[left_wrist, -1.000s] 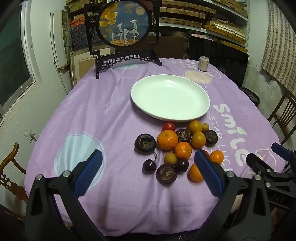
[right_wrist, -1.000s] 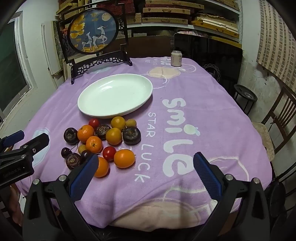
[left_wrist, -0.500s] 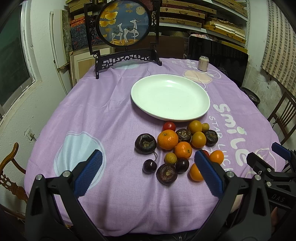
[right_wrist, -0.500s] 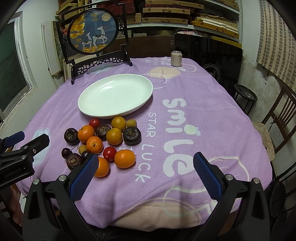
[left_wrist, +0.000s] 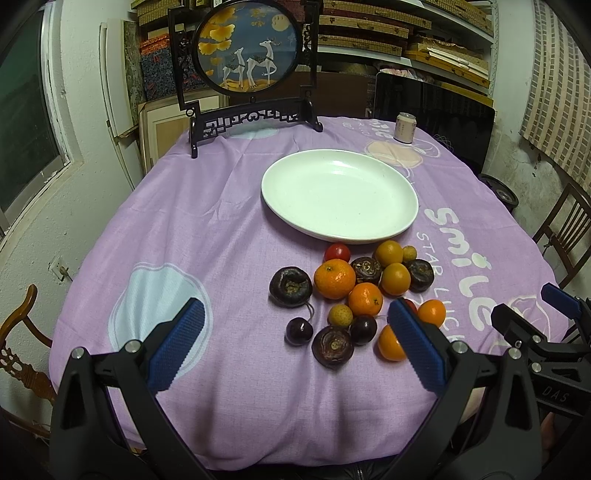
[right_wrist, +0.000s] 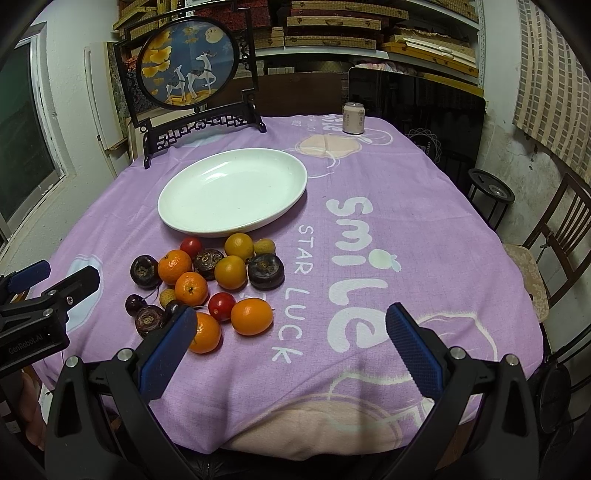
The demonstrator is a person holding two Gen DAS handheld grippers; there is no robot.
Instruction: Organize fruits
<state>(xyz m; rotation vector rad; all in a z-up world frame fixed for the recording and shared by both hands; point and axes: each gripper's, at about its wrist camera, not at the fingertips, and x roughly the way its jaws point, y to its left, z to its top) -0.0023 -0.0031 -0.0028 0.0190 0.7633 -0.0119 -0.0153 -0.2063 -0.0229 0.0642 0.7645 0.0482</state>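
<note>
Left gripper [left_wrist: 295,347] and right gripper [right_wrist: 291,350] both hover at the worktop's near edge, jaws spread wide and grasping nothing. Just beyond lies the fruit pile [right_wrist: 207,284]: six oranges, four dark wrinkled fruits, two red tomatoes, two small yellow fruits, two dark cherries. One empty white plate [right_wrist: 232,190] sits just behind it. Only the right view shows both tomatoes unobstructed.

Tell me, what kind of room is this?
Probably a storeroom at home: shelves stacked with flat boxes, a table under a purple cloth, and wooden chairs beside it.
</note>
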